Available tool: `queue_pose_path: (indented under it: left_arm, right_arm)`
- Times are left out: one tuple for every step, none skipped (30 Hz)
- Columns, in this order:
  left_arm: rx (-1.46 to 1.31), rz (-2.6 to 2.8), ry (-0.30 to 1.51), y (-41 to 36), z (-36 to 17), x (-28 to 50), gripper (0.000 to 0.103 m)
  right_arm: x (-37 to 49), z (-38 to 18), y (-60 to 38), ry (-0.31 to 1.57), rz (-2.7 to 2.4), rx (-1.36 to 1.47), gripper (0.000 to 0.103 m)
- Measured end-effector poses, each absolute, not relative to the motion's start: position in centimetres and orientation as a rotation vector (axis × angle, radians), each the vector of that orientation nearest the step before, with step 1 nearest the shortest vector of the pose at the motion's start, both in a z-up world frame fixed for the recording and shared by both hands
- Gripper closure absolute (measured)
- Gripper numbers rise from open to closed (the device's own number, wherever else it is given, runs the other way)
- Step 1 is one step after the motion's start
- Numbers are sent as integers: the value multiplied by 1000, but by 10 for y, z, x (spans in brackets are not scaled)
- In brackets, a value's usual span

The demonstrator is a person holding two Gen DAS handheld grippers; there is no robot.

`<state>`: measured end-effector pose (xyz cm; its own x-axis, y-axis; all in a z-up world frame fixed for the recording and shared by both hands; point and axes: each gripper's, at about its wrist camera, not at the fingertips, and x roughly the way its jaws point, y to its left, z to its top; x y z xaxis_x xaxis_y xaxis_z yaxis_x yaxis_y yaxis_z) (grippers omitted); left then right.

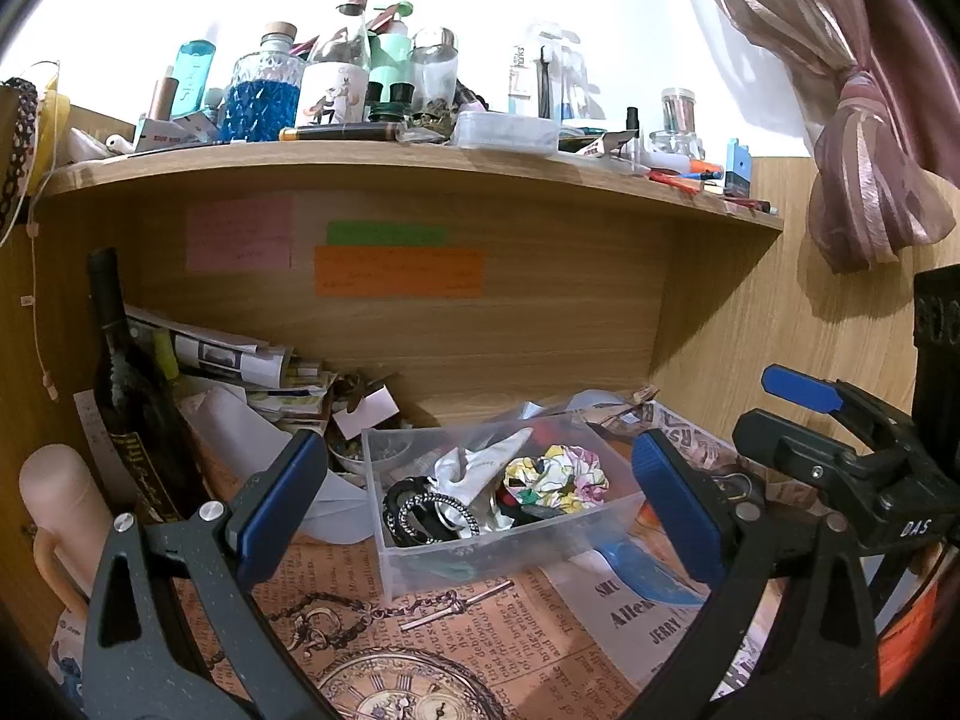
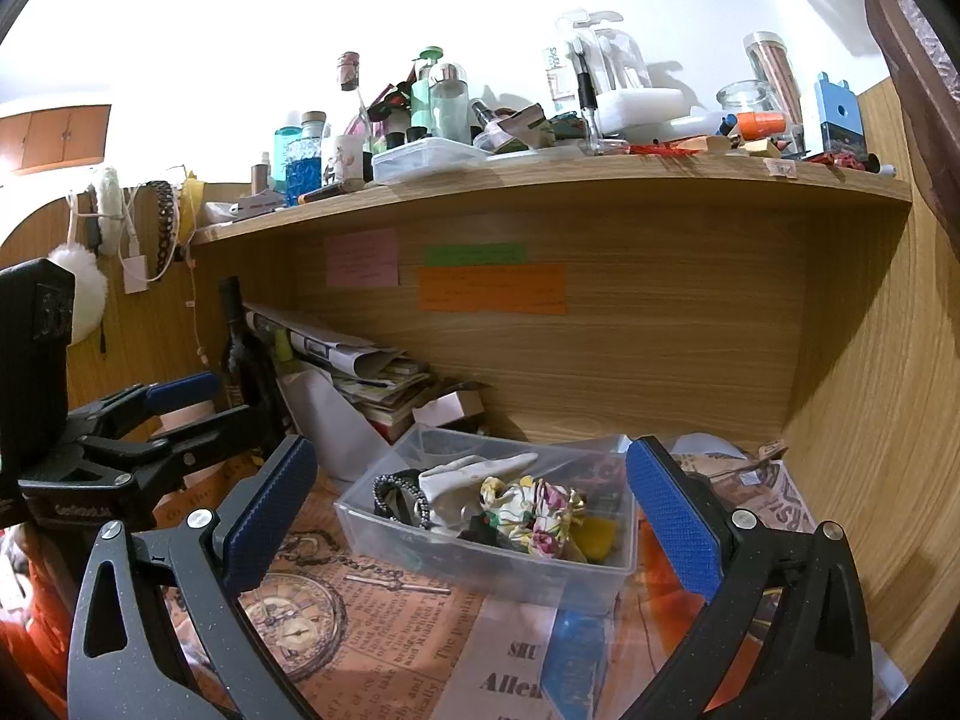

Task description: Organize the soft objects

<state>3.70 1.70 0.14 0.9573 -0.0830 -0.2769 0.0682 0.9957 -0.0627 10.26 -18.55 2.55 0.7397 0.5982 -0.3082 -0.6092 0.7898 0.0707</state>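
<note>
The left claw (image 1: 480, 498) fills the bottom of its own view, blue pads spread wide with nothing between them, and the clear plastic box (image 1: 510, 546) sits framed in the gap. The right claw (image 2: 474, 516) is likewise wide and empty, its pads either side of the same box (image 2: 480, 564). Each claw also shows at the edge of the other's camera: the right claw (image 1: 810, 402) at the right of the left view, the left claw (image 2: 174, 402) at the left of the right view, both hanging above the bench

The box rests on the bench, on a newspaper-print sheet (image 1: 480, 630) showing a pocket watch. Inside lie the soft things: a floral scrunchie (image 1: 558, 474) toward the right, a white crumpled cloth (image 1: 480, 462) in the middle, and a black-and-silver braided band (image 1: 426, 510) at the left wall. From the right wrist, the scrunchie (image 2: 540, 510) sits near the front wall, with something yellow (image 2: 594, 534) beside it

Behind the box, a dark wine bottle (image 1: 120, 372) stands at the left beside a heap of papers (image 1: 240, 360). Pink, green and orange notes (image 1: 399, 270) are stuck on the wooden back panel. The shelf (image 1: 360, 165) above is crowded with bottles and jars
</note>
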Motion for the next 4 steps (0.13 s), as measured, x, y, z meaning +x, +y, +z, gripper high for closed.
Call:
queue_pose_path:
  left_arm:
    - [-51, -78, 284, 17, 1, 37, 0]
    - [-50, -80, 284, 17, 1, 37, 0]
    - [-50, -81, 286, 17, 0, 38, 0]
    - [-49, -81, 288, 16, 0, 37, 0]
  right_arm:
    - [103, 25, -185, 327, 662, -35, 0]
    - [104, 25, -185, 329, 660, -34, 0]
    - [104, 24, -185, 332, 660, -32, 0]
    - [105, 23, -185, 335, 658, -31, 0]
